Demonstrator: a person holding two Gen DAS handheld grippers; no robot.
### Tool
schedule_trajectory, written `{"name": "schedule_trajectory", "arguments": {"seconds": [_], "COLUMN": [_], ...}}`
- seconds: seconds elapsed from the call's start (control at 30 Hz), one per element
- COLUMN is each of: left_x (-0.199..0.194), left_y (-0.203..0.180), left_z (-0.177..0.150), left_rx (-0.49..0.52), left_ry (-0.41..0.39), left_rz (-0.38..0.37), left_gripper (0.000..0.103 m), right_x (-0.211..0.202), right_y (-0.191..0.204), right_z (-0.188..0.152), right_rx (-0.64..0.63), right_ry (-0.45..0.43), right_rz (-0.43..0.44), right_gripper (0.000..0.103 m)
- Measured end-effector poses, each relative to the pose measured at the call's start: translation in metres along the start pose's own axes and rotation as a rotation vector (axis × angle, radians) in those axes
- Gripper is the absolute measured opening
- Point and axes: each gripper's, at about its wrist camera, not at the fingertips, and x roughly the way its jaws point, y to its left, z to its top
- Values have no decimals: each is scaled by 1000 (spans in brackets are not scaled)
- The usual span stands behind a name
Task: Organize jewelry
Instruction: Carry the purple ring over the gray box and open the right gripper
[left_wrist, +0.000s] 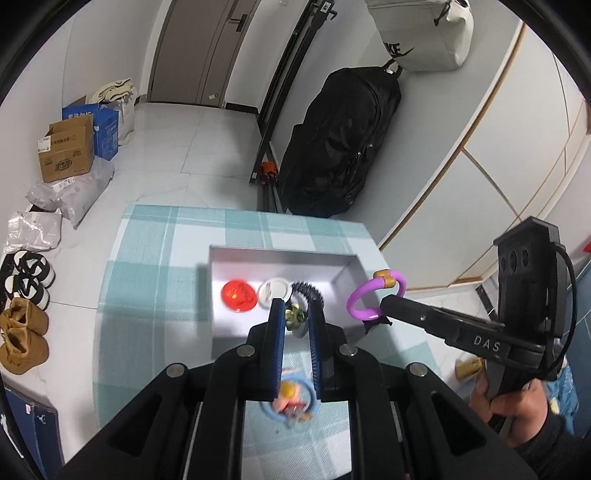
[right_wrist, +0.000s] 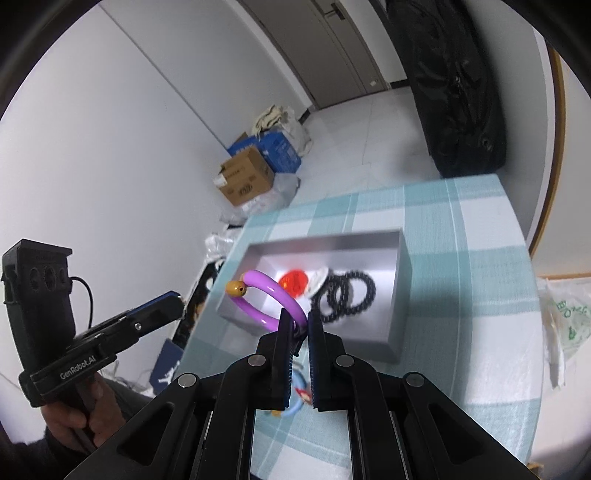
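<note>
Hanging near the centre right of the left wrist view, the purple bangle (left_wrist: 373, 297) with its gold bead is being held by its lower rim in the nearly closed jaws of the right gripper (left_wrist: 382, 306), just beside the right wall of the silver tray (left_wrist: 280, 254). The left gripper (left_wrist: 297, 314) is pinching a small greenish trinket (left_wrist: 295, 317) between narrow jaws at lower centre. The bangle looks stiff, light and slick, so a rim grip probably suits it.

Looking from the right wrist view, the bangle (right_wrist: 266, 299) is sitting centre left over the tray's near corner. Black bead bracelets (right_wrist: 345, 295), a red disc (right_wrist: 293, 282) and a white piece are already crowding the tray (right_wrist: 402, 295) on the checked counter (right_wrist: 461, 266).
</note>
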Motion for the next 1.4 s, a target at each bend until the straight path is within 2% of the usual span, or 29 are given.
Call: {"name": "schedule_trajectory", "arguments": {"seconds": [0.53, 0.77, 1.1, 1.23, 1.3, 1.33, 1.37, 1.4], "left_x": [47, 62, 68, 68, 69, 69, 68, 66], "left_y": [5, 11, 10, 9, 11, 11, 12, 13], "left_z": [27, 26, 29, 31, 31, 31, 30, 30], "left_rx": [-34, -67, -91, -98, -105, -109, -114, -121], "left_ry": [65, 110, 120, 117, 129, 128, 125, 122], "left_rz": [14, 20, -2, -10, -2, -8, -9, -11], "left_gripper": [8, 8, 8, 10, 17, 20, 21, 27], "right_x": [37, 48, 53, 52, 50, 47, 44, 42], "right_y": [-24, -32, -33, -34, -34, -33, -32, -31], "right_z": [32, 30, 30, 31, 32, 32, 32, 33], "right_rx": [64, 85, 74, 77, 79, 75, 67, 60], "right_ry": [49, 86, 94, 81, 71, 58, 48, 41], "right_rz": [-22, -41, -67, -82, -75, -72, -74, -76], "right_gripper": [7, 7, 7, 14, 17, 22, 30, 34]}}
